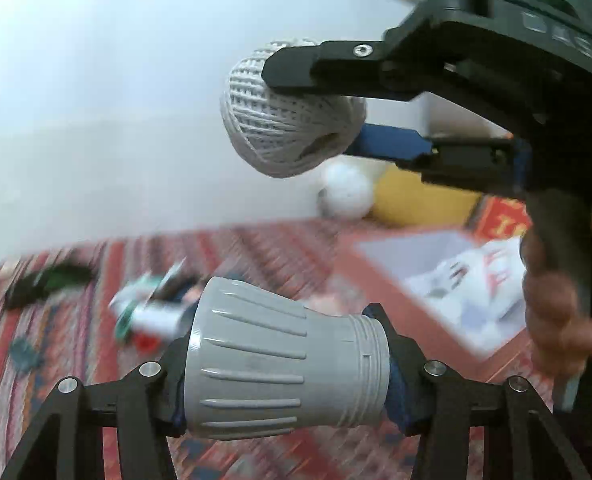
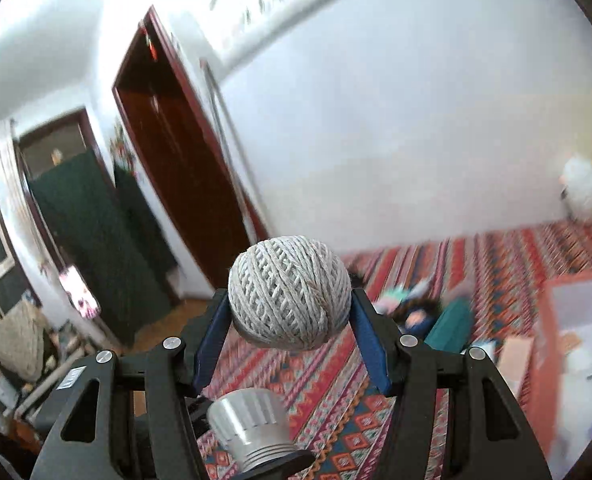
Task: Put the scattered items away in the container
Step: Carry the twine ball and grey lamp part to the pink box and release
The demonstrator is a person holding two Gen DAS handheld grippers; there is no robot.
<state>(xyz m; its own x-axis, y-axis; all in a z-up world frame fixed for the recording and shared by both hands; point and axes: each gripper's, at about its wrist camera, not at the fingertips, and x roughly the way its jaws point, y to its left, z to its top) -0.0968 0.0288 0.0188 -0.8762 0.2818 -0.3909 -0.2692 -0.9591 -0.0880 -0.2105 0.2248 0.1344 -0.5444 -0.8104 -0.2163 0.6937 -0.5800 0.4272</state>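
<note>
- Left claw (image 1: 283, 364) – we've got it clamped on the grey ribbed fitting (image 1: 271, 360), long axis crosswise btwn the fingers, threaded end pointing right toward the box (image 1: 380, 276); held up over the rug (image 1: 255, 248).
- Loose bits (image 1: 147, 312) lie blurred on the rug, left of the box.
- Right claw (image 2: 291, 300) grips the twine ball (image 2: 289, 292) – round, no clear axis; aloft, prob. so both go to the box together.
</note>
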